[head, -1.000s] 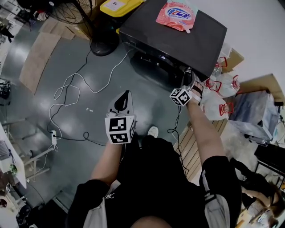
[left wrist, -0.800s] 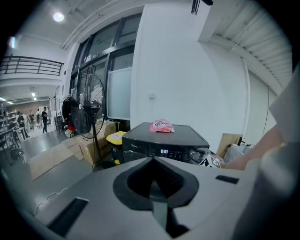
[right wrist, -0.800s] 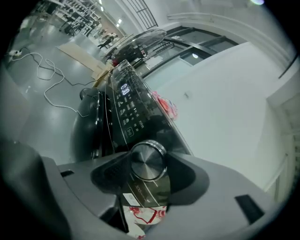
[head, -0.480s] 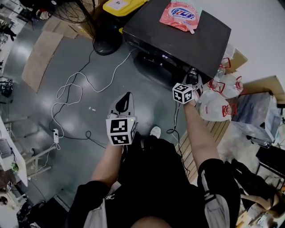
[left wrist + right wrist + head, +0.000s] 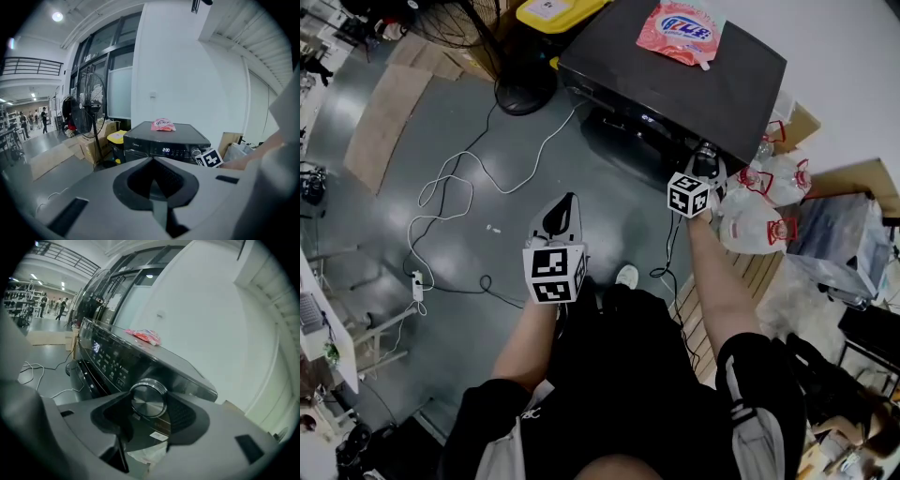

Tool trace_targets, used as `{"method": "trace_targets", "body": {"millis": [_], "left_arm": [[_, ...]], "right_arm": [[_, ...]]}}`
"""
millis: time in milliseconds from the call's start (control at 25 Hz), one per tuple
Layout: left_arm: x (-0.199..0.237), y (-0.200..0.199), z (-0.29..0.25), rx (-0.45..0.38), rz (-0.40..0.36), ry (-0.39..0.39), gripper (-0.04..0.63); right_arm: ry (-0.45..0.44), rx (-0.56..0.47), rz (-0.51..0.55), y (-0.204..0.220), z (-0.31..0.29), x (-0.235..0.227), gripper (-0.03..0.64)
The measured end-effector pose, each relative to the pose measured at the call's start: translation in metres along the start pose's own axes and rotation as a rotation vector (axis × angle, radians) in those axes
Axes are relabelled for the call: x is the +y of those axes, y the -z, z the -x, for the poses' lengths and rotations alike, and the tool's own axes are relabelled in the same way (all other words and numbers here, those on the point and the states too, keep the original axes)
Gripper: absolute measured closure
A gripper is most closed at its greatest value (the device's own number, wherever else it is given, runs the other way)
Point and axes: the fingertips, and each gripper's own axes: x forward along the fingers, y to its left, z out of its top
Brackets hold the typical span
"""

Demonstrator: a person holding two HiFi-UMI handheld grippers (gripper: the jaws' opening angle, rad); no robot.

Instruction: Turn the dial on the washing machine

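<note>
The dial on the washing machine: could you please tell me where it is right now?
In the right gripper view, the dial sits at the right end of the washing machine control panel, gripped between the jaws of the right gripper.

Floor: grey polished concrete floor [image 5: 412, 309], glossy, carrying a loose white cable [image 5: 441, 178] and a flat brown cardboard sheet [image 5: 380, 117]. Plain white wall [image 5: 187, 70]. Tall dark-framed glazed windows [image 5: 117, 75]. Round ceiling lamp [image 5: 57, 17] lit. Black pedestal fan [image 5: 89, 105] beside brown cardboard boxes [image 5: 93, 146].
</note>
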Motion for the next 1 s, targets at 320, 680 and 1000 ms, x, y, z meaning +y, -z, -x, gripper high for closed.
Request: {"method": "trace_targets", "body": {"millis": [320, 680, 1000], "left_arm": [[-0.002, -0.006, 0.002, -0.01, -0.006, 0.005, 0.586], [-0.007, -0.005, -0.003, -0.004, -0.01, 0.014, 0.586], [-0.006, -0.011, -0.004, -0.014, -0.008, 0.006, 0.586]], "right_arm": [[-0.066, 0.005, -0.212, 0.002, -0.001, -0.004, 0.371], [-0.185, -0.007, -0.507, 0.003, -0.001, -0.01, 0.37], [-0.182, 0.002, -0.511, 0.004, -0.002, -0.011, 0.371]]}}
